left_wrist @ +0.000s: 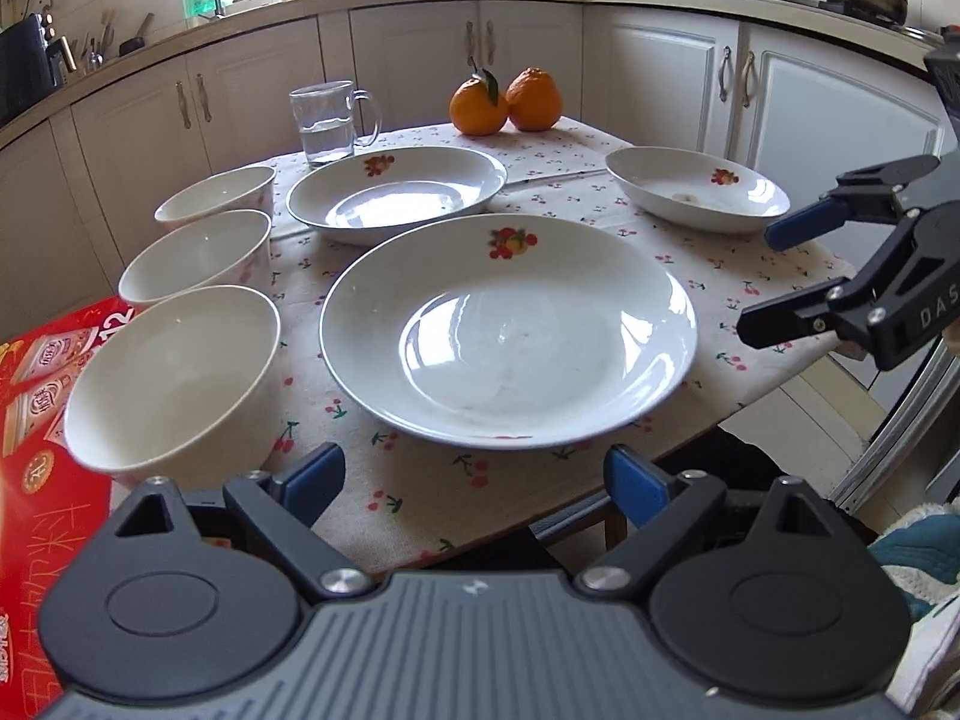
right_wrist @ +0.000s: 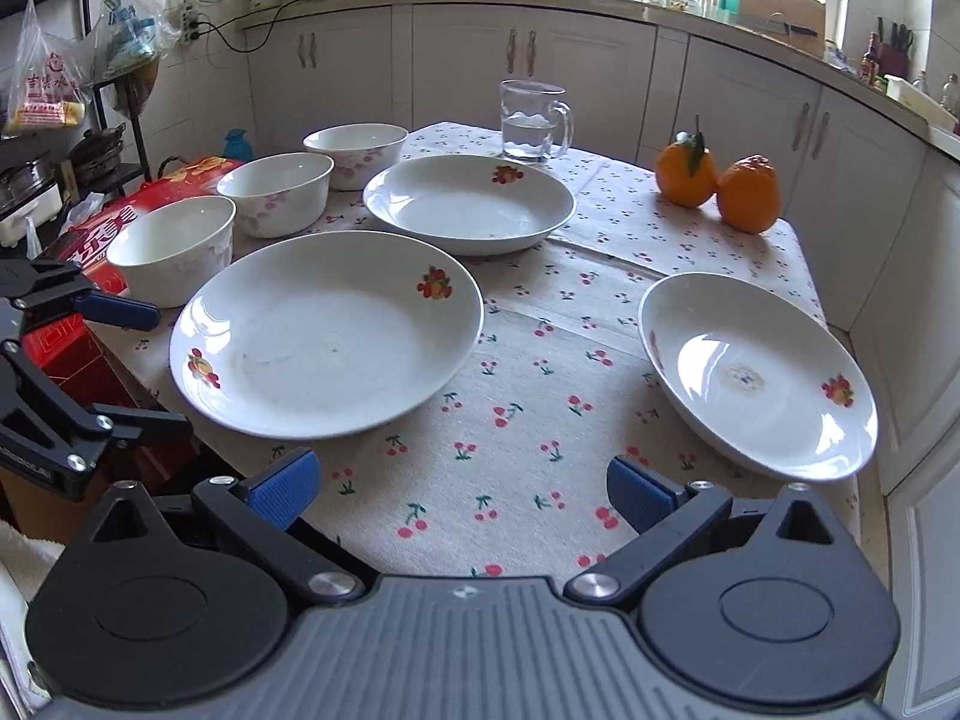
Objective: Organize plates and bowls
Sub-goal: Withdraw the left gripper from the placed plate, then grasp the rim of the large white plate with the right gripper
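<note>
Jaws spread wide on left gripper [left_wrist: 474,483] and right gripper [right_wrist: 465,486], both empty.
Three plates, three bowls sit apart on tablecloth [right_wrist: 510,438].

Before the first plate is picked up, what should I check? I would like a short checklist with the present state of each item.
1. Left gripper open and holding nothing: ok.
2. Right gripper open and holding nothing: ok.
3. Near plate has nothing stacked on it: ok.
4. Right plate clean: not ok, a brownish spot in its centre.
5. Three bowls apart, upright: ok.
6. Glass mug and oranges stand apart from the plates: ok.
</note>
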### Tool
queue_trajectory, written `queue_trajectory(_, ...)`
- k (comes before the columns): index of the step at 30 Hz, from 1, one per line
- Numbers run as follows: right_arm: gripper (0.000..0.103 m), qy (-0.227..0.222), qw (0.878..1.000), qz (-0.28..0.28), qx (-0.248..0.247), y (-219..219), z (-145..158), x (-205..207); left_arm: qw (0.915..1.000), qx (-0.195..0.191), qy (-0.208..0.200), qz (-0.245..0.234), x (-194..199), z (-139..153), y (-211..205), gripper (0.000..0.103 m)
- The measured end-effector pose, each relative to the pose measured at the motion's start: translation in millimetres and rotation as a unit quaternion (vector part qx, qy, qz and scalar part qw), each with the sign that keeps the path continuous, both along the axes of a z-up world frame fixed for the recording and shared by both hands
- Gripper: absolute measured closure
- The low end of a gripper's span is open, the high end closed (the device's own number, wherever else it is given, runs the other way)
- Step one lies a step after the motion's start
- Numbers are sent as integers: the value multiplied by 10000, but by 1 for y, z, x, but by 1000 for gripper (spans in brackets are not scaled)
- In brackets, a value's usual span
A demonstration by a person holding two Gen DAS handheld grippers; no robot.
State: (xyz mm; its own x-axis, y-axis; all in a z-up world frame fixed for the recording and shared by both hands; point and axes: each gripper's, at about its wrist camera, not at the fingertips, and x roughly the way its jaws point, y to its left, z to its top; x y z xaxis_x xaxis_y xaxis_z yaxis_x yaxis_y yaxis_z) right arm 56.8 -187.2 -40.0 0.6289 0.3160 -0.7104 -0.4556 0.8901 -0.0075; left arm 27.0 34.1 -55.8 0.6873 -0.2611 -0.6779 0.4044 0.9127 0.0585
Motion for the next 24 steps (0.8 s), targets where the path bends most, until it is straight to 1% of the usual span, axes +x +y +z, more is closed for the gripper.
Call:
queue_trajectory(5,0,202,9995,152,169,5,-1,17,10000,50,14,-11,7,-8,-3,10)
queue_trajectory(11,0,494,9973,431,333,14,-7,38,9997,-188,108,-65,13,-11,-5,10)
queue_trajectory(14,0,709,9953,516,412,18,-14,51,9995,-269,162,-67,16,-12,-5,9)
queue_trajectory(16,0,875,9931,586,520,20,-18,58,9995,-252,155,-56,17,-12,-5,6)
queue_trajectory(20,0,1188,9879,723,681,23,-26,72,9995,-269,162,-62,18,-13,-5,5)
queue_trajectory(24,0,1201,9868,944,544,32,-28,82,9995,-279,151,-76,18,-13,-5,5)
